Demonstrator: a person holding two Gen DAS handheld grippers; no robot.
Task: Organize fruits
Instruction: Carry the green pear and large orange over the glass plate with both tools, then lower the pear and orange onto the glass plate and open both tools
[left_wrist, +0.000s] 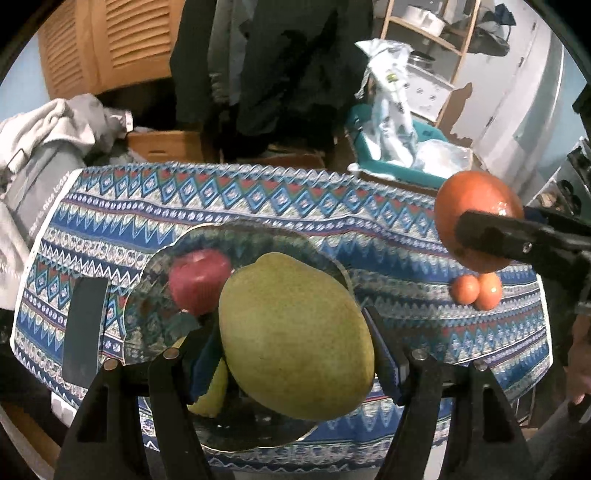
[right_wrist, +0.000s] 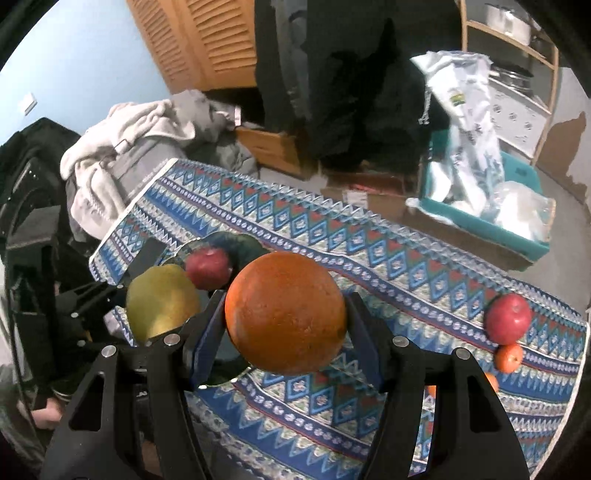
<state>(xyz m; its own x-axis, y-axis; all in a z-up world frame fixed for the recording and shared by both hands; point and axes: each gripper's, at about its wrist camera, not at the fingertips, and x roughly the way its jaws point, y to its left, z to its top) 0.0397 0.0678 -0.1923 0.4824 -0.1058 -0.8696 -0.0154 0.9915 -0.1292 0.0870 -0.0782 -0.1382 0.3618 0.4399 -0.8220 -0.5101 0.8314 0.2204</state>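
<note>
You are pinching a large yellow-green pear-shaped fruit (left_wrist: 295, 336) between the fingers of your left gripper (left_wrist: 295, 354), holding it above the round reflective metal plate (left_wrist: 155, 291) that is sitting on the blue, white and red patterned tablecloth (left_wrist: 258, 199). On that plate, at its far left, a dark red apple (left_wrist: 199, 280) is lying, and a smaller yellow fruit (left_wrist: 212, 391) is peeking out beneath the near left finger, mostly hidden.

Your right gripper (right_wrist: 286, 332) is clamping a big round orange (right_wrist: 286, 312) between its blue-padded fingers (right_wrist: 207, 339), keeping it raised over the cloth just right of the plate. From the left wrist camera, the orange is showing at the far right, with one black finger crossing in front of it.

Further right on the tablecloth, a second red apple (right_wrist: 508, 317) is resting, with a small orange tangerine (right_wrist: 509, 357) touching its near side. Two more small orange fruits are partly showing near the right gripper's finger. A dark flat rectangular object (left_wrist: 85, 325) is lying on the cloth left of the plate.
</note>
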